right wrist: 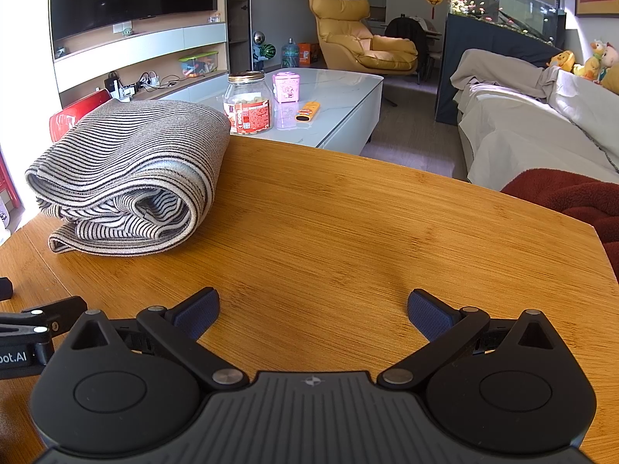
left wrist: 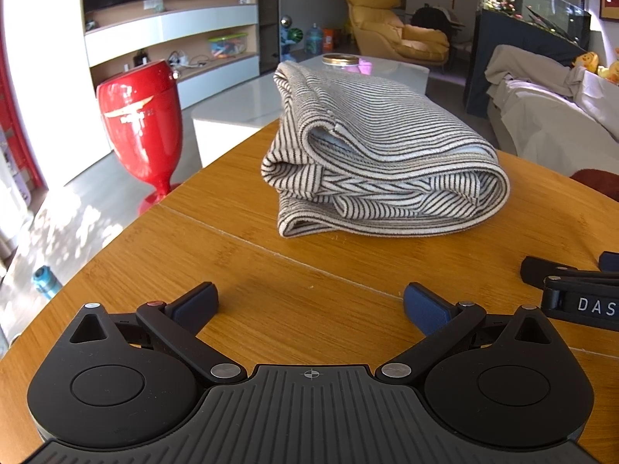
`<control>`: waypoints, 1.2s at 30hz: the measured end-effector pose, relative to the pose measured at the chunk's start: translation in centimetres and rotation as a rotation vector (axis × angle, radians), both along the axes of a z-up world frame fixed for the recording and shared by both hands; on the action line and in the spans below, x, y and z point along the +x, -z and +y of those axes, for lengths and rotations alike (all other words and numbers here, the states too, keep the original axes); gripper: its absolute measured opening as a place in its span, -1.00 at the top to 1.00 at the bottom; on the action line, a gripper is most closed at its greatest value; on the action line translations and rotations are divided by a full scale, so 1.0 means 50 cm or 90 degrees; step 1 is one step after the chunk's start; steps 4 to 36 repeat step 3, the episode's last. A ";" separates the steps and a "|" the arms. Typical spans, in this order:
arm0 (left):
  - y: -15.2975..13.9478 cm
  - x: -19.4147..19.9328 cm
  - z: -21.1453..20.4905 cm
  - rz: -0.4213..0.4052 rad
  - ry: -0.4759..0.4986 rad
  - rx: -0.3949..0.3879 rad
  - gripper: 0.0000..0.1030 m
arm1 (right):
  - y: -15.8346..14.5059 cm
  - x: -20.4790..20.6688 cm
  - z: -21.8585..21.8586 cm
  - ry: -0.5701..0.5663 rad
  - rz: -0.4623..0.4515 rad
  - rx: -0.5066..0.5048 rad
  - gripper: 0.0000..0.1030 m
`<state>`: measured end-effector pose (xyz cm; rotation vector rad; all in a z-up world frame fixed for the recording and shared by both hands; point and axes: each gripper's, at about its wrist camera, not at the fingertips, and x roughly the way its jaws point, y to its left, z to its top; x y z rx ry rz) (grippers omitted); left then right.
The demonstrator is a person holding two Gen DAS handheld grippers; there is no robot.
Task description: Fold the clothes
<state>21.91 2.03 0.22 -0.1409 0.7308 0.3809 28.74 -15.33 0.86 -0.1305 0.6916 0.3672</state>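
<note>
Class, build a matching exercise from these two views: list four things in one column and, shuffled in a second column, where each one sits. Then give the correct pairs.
Things
1. striped folded garment
2. glass jar
3. red goblet-shaped stool
4. yellow plush toy

Places
A. on the white coffee table
B. on the floor, beyond the wooden table's edge
C. on the covered sofa
D. on the wooden table

Pairs: 1-D, 2-A, 3-B, 4-C
</note>
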 end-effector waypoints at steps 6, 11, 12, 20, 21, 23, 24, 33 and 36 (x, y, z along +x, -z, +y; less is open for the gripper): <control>0.001 -0.006 0.005 -0.002 0.014 -0.003 -1.00 | -0.001 -0.002 -0.001 -0.008 0.000 0.000 -1.00; 0.001 -0.006 0.005 -0.002 0.014 -0.003 -1.00 | -0.001 -0.002 -0.001 -0.008 0.000 0.000 -1.00; 0.001 -0.006 0.005 -0.002 0.014 -0.003 -1.00 | -0.001 -0.002 -0.001 -0.008 0.000 0.000 -1.00; 0.001 -0.006 0.005 -0.002 0.014 -0.003 -1.00 | -0.001 -0.002 -0.001 -0.008 0.000 0.000 -1.00; 0.001 -0.006 0.005 -0.002 0.014 -0.003 -1.00 | -0.001 -0.002 -0.001 -0.008 0.000 0.000 -1.00; 0.001 -0.006 0.005 -0.002 0.014 -0.003 -1.00 | -0.001 -0.002 -0.001 -0.008 0.000 0.000 -1.00; 0.001 -0.006 0.005 -0.002 0.014 -0.003 -1.00 | -0.001 -0.002 -0.001 -0.008 0.000 0.000 -1.00; 0.001 -0.006 0.005 -0.002 0.014 -0.003 -1.00 | -0.001 -0.002 -0.001 -0.008 0.000 0.000 -1.00; 0.001 -0.006 0.005 -0.002 0.014 -0.003 -1.00 | -0.001 -0.002 -0.001 -0.008 0.000 0.000 -1.00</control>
